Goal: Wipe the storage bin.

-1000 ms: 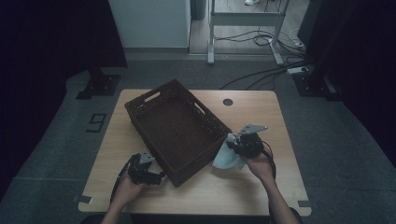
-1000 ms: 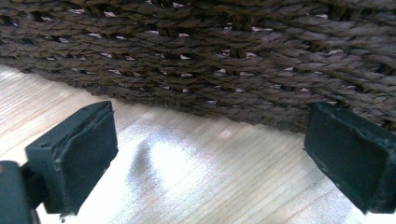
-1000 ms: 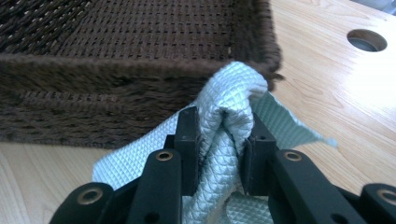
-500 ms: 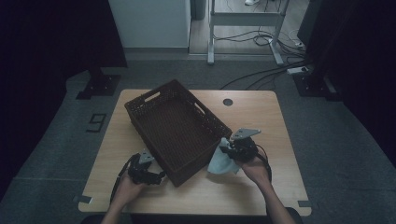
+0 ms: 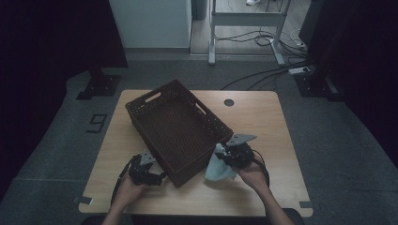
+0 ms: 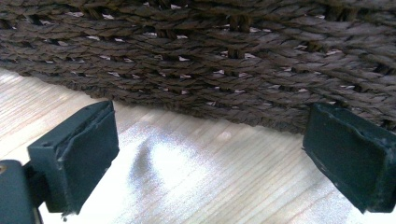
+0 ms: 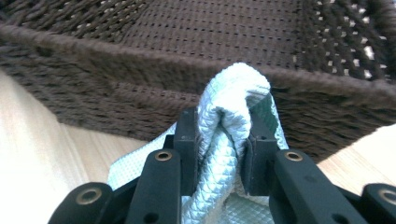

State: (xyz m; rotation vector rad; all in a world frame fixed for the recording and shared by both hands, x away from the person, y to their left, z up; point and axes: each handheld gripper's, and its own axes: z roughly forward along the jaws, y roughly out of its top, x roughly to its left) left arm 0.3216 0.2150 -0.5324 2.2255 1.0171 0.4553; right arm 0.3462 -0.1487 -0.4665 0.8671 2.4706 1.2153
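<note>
A dark brown woven basket (image 5: 176, 131) lies at an angle in the middle of the wooden table (image 5: 263, 122), nothing inside it. My right gripper (image 5: 224, 153) is shut on a pale blue-green cloth (image 5: 218, 168) right beside the basket's near right wall; in the right gripper view the cloth (image 7: 229, 121) bunches up between the jaws at the height of the basket's rim (image 7: 140, 56). My left gripper (image 5: 157, 173) rests low on the table at the basket's near left corner. In the left gripper view its fingers (image 6: 77, 151) stand wide apart with the basket's wall (image 6: 201, 60) just ahead.
A round dark cable hole (image 5: 228, 102) sits near the table's far edge. Beyond the table are a white panel (image 5: 150, 23), a metal frame (image 5: 246, 28) and cables on the floor (image 5: 263, 72). Bare tabletop lies right of the basket.
My right gripper has moved left and toward the near edge with the cloth, closer to the basket's wall. The left gripper has stayed put.
</note>
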